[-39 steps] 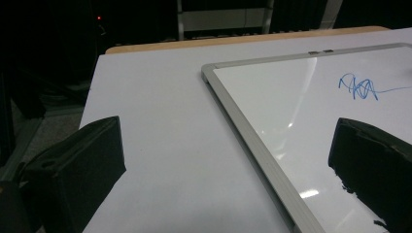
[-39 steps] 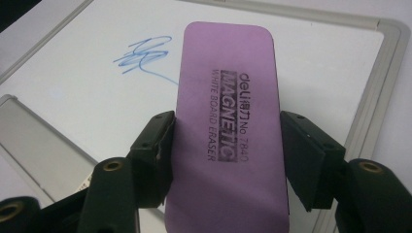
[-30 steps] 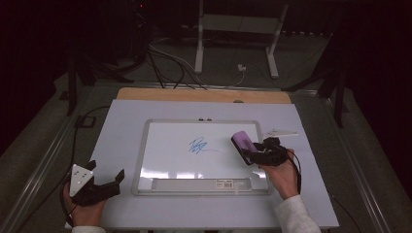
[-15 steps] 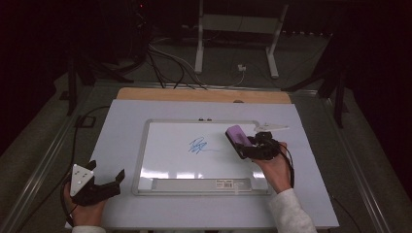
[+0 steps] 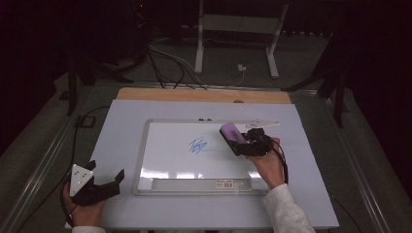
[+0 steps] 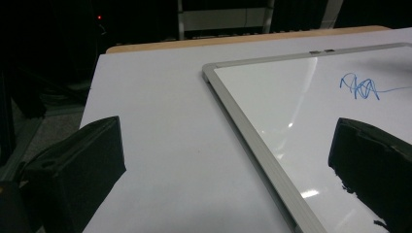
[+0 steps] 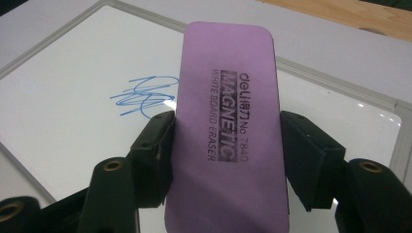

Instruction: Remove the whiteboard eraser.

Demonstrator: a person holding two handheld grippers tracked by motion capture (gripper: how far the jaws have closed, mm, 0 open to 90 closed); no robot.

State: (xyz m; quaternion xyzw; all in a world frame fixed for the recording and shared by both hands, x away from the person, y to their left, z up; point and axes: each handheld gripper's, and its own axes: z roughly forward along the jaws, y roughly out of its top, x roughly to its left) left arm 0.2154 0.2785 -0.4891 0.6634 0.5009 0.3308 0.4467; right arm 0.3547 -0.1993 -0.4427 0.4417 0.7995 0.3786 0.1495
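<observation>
Whiteboard [image 5: 165, 160] on pale table [image 5: 116, 126] — dark room

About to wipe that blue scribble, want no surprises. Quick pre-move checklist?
1. Purple eraser gripped between the right claw jaws: ok.
2. Eraser short of the blue scribble, to its right: ok.
3. Eraser pad touching the whiteboard: cannot tell.
4. Left claw open, off the board at its left, not bracing it: not ok if the board slides.
5. Wipe path free of other objects: ok.
</observation>
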